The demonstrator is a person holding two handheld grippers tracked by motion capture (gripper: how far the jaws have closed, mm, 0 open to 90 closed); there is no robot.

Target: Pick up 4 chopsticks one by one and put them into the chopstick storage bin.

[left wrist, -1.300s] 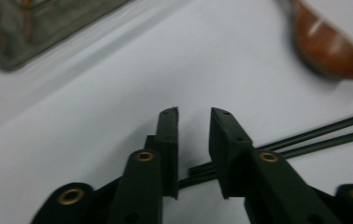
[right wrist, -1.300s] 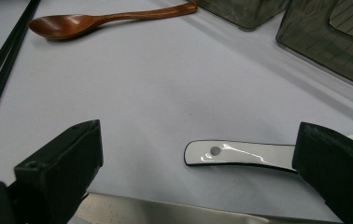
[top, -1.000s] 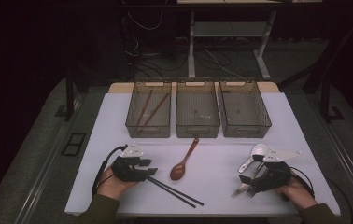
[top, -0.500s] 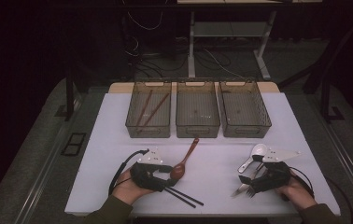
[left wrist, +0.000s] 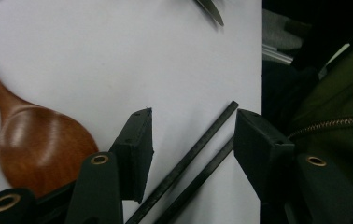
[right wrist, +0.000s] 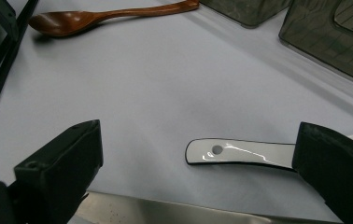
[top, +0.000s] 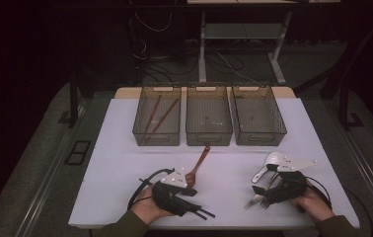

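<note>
On the white table [top: 125, 163] three smoky, see-through bins stand side by side along the far edge. The left bin [top: 158, 118] holds brown chopsticks [top: 159, 117] lying slanted along its floor. The middle bin [top: 208, 117] shows a bare floor with a small dark speck, too small to tell what it is. The right bin [top: 258, 117] looks bare inside too.

Nearer the person, the left tongs [left wrist: 191, 144] hover low over a pair of black chopsticks [left wrist: 198, 161] lying on the table at its near edge, well apart from the bins. The jaws have just been opening and stand spread, one on each side of the two sticks, with a gap between each pad and the sticks; nothing is pinched. Just beside the left jaw lies a brown wooden spoon [left wrist: 39, 142], bowl toward the tongs, its handle pointing toward the middle bin.

Farther right, the right tongs [right wrist: 198, 175] rest near the table's right front, jaws spread wide and clamping nothing. Between them lies the handle of a white spoon [right wrist: 240, 153], its far end hidden behind one jaw; in the high view its bowl [top: 275, 159] points toward the right bin. A metal utensil [top: 254, 201] lies just beside those tongs, too blurred to name.
</note>
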